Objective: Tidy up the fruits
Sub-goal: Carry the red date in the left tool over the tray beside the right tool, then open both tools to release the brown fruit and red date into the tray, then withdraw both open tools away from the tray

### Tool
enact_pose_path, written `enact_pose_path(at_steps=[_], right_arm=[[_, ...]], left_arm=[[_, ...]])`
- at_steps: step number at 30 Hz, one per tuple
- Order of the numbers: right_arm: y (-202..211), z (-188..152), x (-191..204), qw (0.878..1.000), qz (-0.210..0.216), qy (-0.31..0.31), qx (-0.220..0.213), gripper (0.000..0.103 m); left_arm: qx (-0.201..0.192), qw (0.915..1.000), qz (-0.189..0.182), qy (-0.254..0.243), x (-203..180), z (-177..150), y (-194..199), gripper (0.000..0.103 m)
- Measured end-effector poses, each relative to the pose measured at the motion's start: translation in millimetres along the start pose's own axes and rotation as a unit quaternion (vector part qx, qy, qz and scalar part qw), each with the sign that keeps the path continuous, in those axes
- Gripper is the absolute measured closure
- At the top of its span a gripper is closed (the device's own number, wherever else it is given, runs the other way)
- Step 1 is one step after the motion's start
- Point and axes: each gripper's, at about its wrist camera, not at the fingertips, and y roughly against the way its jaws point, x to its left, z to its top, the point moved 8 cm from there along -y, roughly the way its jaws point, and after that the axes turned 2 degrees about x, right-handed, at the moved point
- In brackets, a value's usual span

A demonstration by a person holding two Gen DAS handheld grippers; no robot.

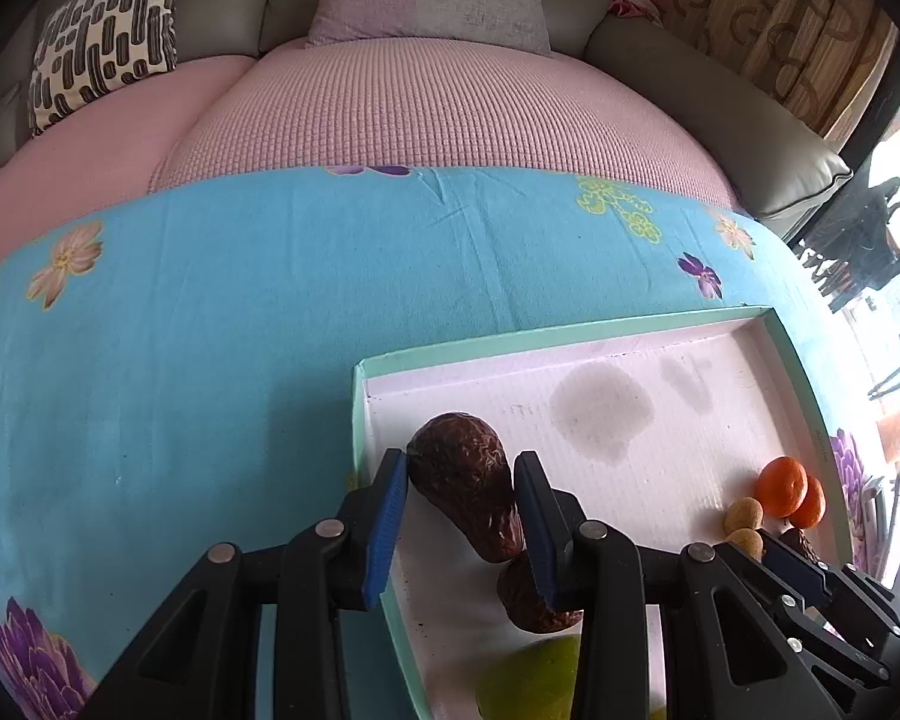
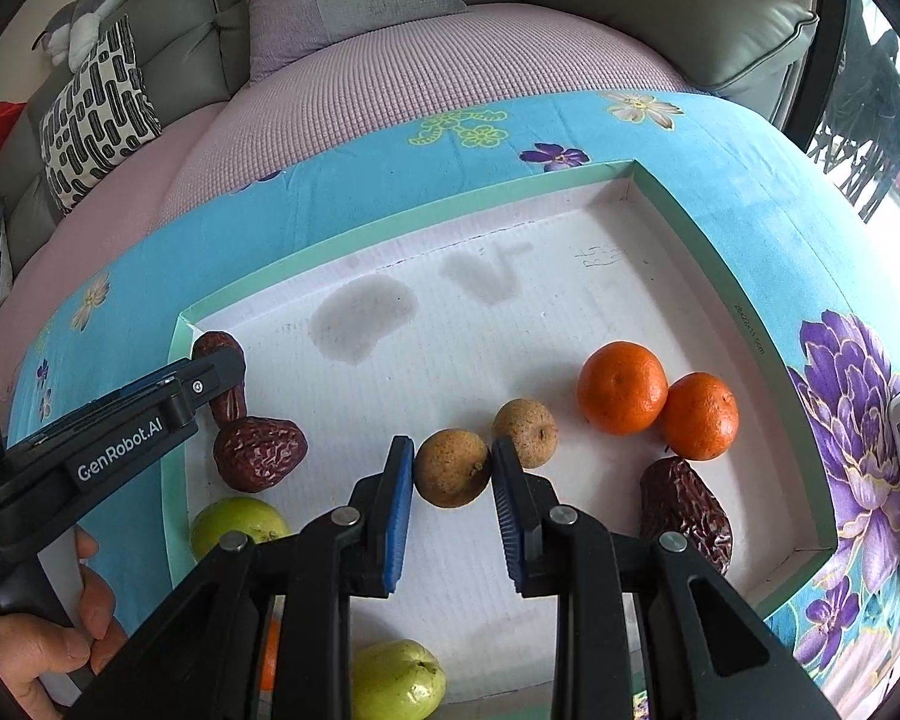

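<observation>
Blue flowered cloth [image 1: 210, 312] covers our table under a shallow tray [image 2: 678, 204]. Our left gripper [image 1: 459, 516] clamps a wrinkled date [image 1: 468, 492] near the tray's left wall, its long axis slanting away to the left. Our right gripper [image 2: 453, 468] pinches a round longan [image 2: 452, 468] mid-tray. Farther off sit two tangerines [image 2: 622, 387].

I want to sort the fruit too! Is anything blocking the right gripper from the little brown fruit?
No. The right gripper is shut on the little brown fruit already, one pad on each side. Another brown fruit sits just behind it, not in between.
</observation>
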Motion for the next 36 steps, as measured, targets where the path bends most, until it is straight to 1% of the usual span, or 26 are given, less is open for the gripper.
enact_pose_path(at_steps=[10,16,17,20,22,23,24,25,27,28,30,32,34,36], right_arm=[[-4,-1,1,1.0,-0.003,0.005,0.013,0.076],[-8,0,2,1.0,-0.002,0.005,0.017,0.076],[-8,-1,2,1.0,-0.002,0.004,0.018,0.076],[-9,0,1,1.0,-0.002,0.004,0.018,0.076],[-8,-1,1,1.0,-0.002,0.004,0.017,0.076],[-8,-1,1,1.0,-0.001,0.004,0.016,0.076],[-7,-1,1,1.0,0.0,0.005,0.016,0.076],[-7,-2,0,1.0,0.001,0.005,0.015,0.076],[-5,-3,0,1.0,0.001,0.004,0.016,0.076],[-5,-4,0,1.0,0.001,0.004,0.016,0.075],[-3,-4,2,1.0,0.004,0.006,0.013,0.075],[1,-6,4,1.0,0.001,0.009,0.008,0.068],[4,-9,6,1.0,-0.004,0.014,0.002,0.05],[8,-12,9,1.0,-0.006,0.019,-0.004,0.044]], left_arm=[[0.004,0.9998,0.016,-0.009,2,-1,0,0.064],[0.008,0.9997,0.024,-0.002,4,-1,0,0.062],[0.007,0.9997,0.024,0.002,5,-2,2,0.061],[0.001,0.9999,0.008,0.012,4,-5,11,0.055],[-0.008,0.9999,0.007,0.011,5,-8,22,0.055],[-0.014,0.9998,0.01,0.014,7,-10,30,0.052],[-0.023,0.9994,0.014,0.019,11,-13,38,0.045],[-0.034,0.999,0.017,0.026,16,-16,47,0.042],[-0.049,0.9974,0.027,0.044,30,-23,63,0.028],[-0.057,0.9962,0.037,0.054,38,-27,70,0.023],[-0.069,0.9934,0.062,0.068,56,-36,82,0.009],[-0.083,0.9892,0.092,0.078,76,-45,94,0.0],[-0.097,0.9848,0.114,0.088,91,-54,105,0.0],[-0.107,0.9818,0.125,0.095,103,-67,116,0.0]])
